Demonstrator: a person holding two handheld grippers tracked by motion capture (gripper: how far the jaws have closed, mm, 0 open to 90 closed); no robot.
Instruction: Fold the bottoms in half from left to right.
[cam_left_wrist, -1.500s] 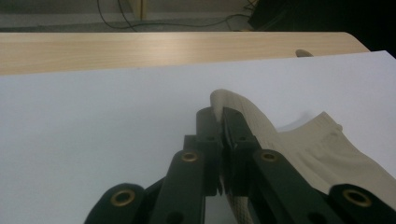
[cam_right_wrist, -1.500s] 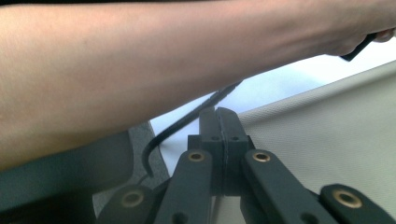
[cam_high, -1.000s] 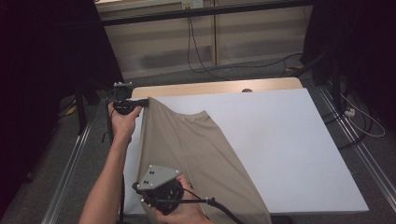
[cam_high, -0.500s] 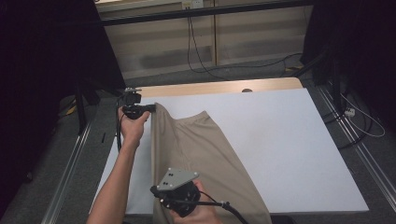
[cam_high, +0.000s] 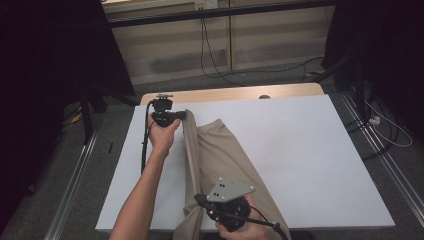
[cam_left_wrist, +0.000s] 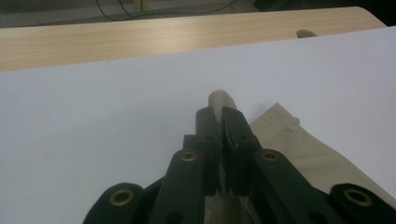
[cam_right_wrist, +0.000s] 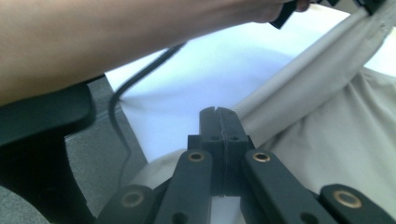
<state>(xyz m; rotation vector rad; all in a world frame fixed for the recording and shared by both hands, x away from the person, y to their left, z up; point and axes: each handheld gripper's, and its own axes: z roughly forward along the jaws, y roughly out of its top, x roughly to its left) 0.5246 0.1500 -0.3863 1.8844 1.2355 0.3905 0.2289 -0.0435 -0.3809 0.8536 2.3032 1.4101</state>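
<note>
A beige garment (cam_high: 220, 150) lies lengthwise on the white tabletop (cam_high: 310, 150), its left edge lifted into a taut ridge between both grippers. My left gripper (cam_high: 186, 116) is at the far end, shut on a fold of the garment (cam_left_wrist: 280, 133) that pokes out past its fingertips; in its own view the left gripper (cam_left_wrist: 220, 114) points toward the table's back. My right gripper (cam_high: 198, 201) is at the near edge, with its grey plate on top. In its own view the right gripper (cam_right_wrist: 218, 112) is shut on the garment (cam_right_wrist: 322, 88), which stretches away toward the other hand.
A bare wooden strip (cam_high: 230, 94) runs along the table's back edge. Metal rails (cam_high: 75, 170) flank the table on the floor, and cables (cam_high: 210, 55) lie behind it. The left forearm (cam_high: 145, 185) crosses the table's left part.
Both hands have moved to the right across the table, carrying the garment's left edge with them. The fabric is now folded narrower over itself.
</note>
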